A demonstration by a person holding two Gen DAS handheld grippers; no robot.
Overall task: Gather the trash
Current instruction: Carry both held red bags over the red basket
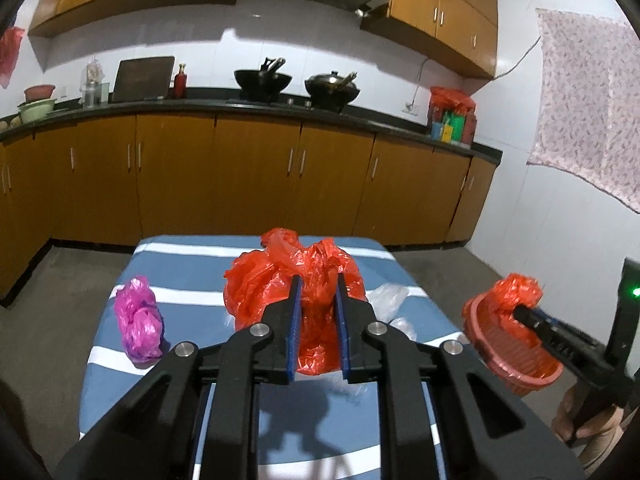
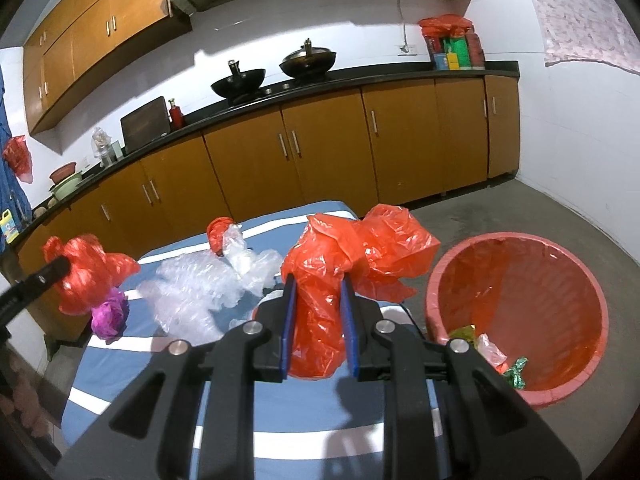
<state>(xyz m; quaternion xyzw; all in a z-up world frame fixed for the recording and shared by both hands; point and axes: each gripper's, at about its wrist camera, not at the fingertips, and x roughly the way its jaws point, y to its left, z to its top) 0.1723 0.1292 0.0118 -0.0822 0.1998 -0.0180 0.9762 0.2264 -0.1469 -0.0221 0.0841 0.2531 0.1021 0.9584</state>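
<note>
Left claw (image 1: 318,280): blue-padded fingers closed partway onto a crumpled red plastic bag (image 1: 276,280), which fills the gap between them; the bag bulges out on both sides and above the tips. From the right wrist view this bag (image 2: 86,276) appears lifted clear of the surface, with the left claw's dark finger reaching into it from the left.

Right claw (image 2: 319,276): fingers likewise pinched on a second red plastic bag (image 2: 360,252), its loose upper part spilling to the right toward the bin. In the left wrist view the right claw (image 1: 524,316) and its bag (image 1: 514,292) sit over the near rim of the bin.

Red trash bin (image 2: 516,320): round, standing on the grey floor just beside the right edge of the surface; a few scraps, green and pale wrappers, lie at its bottom.

Surface (image 2: 168,364): blue cover with white stripes. On it: a magenta bag (image 1: 138,320) at the left, well apart from the bin; a heap of clear plastic bags (image 2: 192,292) near the middle; a small red-and-clear bundle (image 2: 224,236) at the far side.

Behind: brown kitchen cabinets (image 1: 256,176) under a dark counter carrying two black woks (image 1: 296,82).
</note>
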